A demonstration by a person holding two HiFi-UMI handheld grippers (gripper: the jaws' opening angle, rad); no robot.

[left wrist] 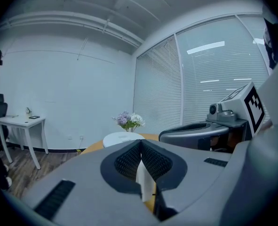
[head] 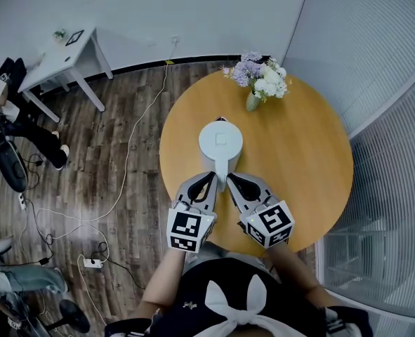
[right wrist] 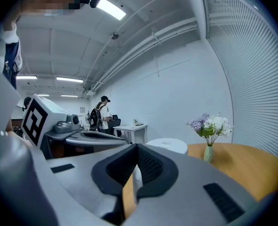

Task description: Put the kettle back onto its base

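- Holding the kettle (head: 220, 140) by its handle (head: 222, 173), you have both tools clenched on it: the left gripper (head: 208, 182) and the right gripper (head: 236, 184) squeeze the white handle between their jaws, side by side.
- The kettle is near the middle of the round tabletop (head: 305, 160), its lid up and its handle pointing toward you.
- No view shows the base. It is perhaps under the kettle, perhaps out of sight, so I cannot tell if the kettle is lifted or already seated.
- In my judgement the grasp is done. What is left is to bring the kettle over the base, lower it until it sits flat, and then release both jaws.
- The tabletop is smooth light wood. Only a vase of flowers (head: 258, 83) stands on it, at the far edge, well apart from the kettle.
- Around it you have a dark wooden floor (head: 123, 118) with loose cables (head: 126, 167), a small white table (head: 56, 62) by the wall, and glass walls with blinds (head: 376, 48) at your right.
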